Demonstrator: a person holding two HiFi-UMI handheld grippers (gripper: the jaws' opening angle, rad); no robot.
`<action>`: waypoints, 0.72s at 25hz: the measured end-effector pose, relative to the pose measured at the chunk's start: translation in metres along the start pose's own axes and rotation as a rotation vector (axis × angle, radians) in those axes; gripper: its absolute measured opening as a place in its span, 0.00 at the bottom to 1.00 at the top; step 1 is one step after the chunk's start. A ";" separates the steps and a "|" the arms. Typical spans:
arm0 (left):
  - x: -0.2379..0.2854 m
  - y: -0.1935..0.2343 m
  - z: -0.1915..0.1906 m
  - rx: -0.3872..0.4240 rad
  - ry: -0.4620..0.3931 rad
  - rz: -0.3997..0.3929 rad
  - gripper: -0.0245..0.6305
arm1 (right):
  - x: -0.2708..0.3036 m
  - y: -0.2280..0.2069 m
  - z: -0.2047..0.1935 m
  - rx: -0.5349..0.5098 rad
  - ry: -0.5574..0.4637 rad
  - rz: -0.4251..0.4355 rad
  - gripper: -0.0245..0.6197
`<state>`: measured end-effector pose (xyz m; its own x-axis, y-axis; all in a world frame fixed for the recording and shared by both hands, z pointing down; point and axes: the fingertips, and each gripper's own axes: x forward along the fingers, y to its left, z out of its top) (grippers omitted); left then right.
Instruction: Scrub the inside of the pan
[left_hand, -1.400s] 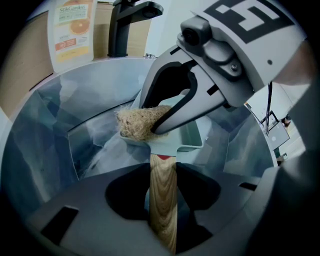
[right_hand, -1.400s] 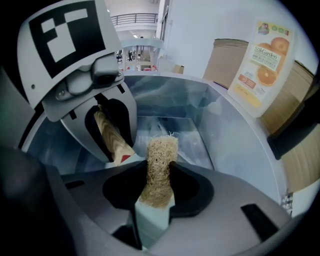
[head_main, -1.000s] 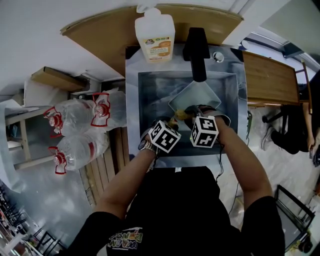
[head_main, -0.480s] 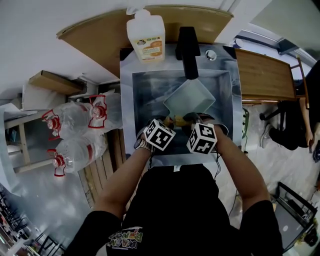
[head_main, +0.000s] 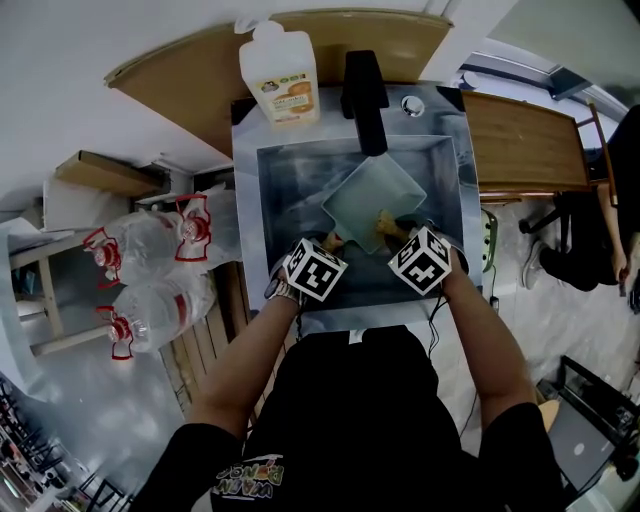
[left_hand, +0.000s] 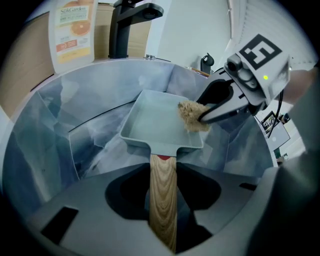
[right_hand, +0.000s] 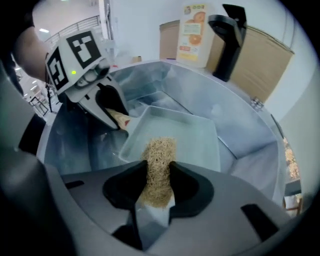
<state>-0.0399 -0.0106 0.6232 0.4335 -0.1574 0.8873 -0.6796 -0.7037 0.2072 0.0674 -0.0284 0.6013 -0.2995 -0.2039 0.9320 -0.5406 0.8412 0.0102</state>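
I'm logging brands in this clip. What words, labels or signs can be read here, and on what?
"StikGarden", as best it reads: soap bottle label; its smaller print is too blurred.
Shirt print: upside down, too small to read.
Marker cubes: square patterns only, no words.

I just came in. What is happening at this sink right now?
A person works over the steel sink with two hand-held grippers. The left gripper is closed on the wooden handle of a pale square pan and holds it in the basin. The right gripper grips a tan scrubber, set against the pan's inside.
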 end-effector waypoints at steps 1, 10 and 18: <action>0.000 0.000 0.000 0.000 0.000 0.000 0.30 | -0.001 -0.011 -0.004 0.025 0.013 -0.036 0.26; 0.000 0.000 -0.001 -0.002 0.000 -0.003 0.30 | -0.005 -0.074 -0.025 0.164 0.108 -0.403 0.26; 0.000 -0.001 0.000 -0.003 0.000 -0.003 0.30 | -0.010 -0.100 -0.033 0.193 0.190 -0.649 0.26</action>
<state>-0.0392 -0.0095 0.6234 0.4351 -0.1552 0.8869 -0.6804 -0.7019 0.2110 0.1504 -0.0940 0.6034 0.2636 -0.5288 0.8068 -0.6991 0.4716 0.5375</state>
